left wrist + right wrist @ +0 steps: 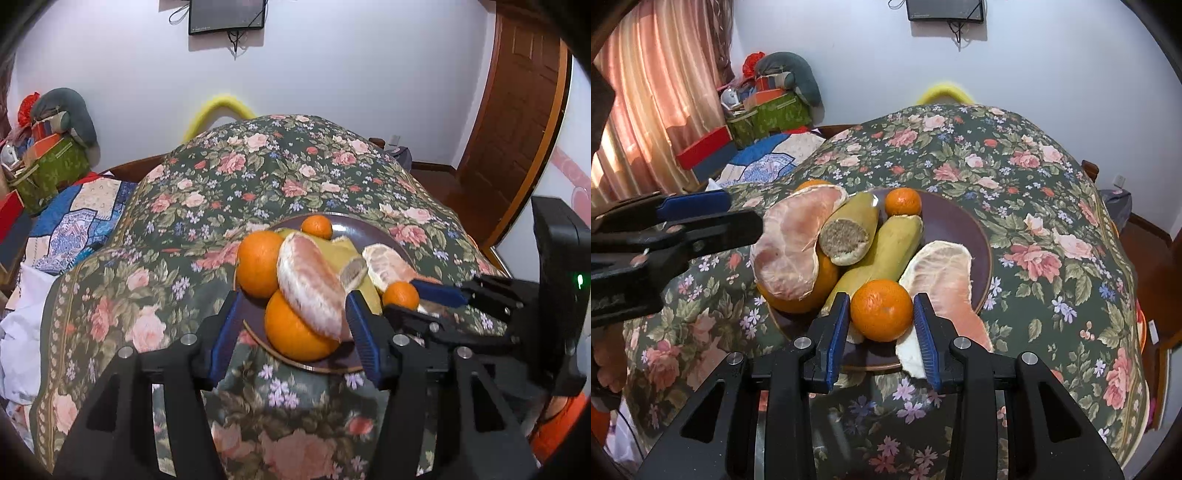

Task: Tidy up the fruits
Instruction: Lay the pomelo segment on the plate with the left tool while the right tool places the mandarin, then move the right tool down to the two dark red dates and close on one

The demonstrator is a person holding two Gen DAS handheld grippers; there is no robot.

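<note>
Grasp step: right gripper (881, 325) fingers spread either side of small round orange mandarin (881, 309), lower centre; left gripper (291, 332) spread; next, close.

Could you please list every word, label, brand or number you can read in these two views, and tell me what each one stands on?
No text can be read in either view.
Wall screen: a faint line of marks along its lower edge, too small to read.
Boxes stacked by the curtain: patterned, with no legible lettering.
Left gripper: faint marks on its black body, blurred.
Fruit, plate and floral cloth: no print.
</note>
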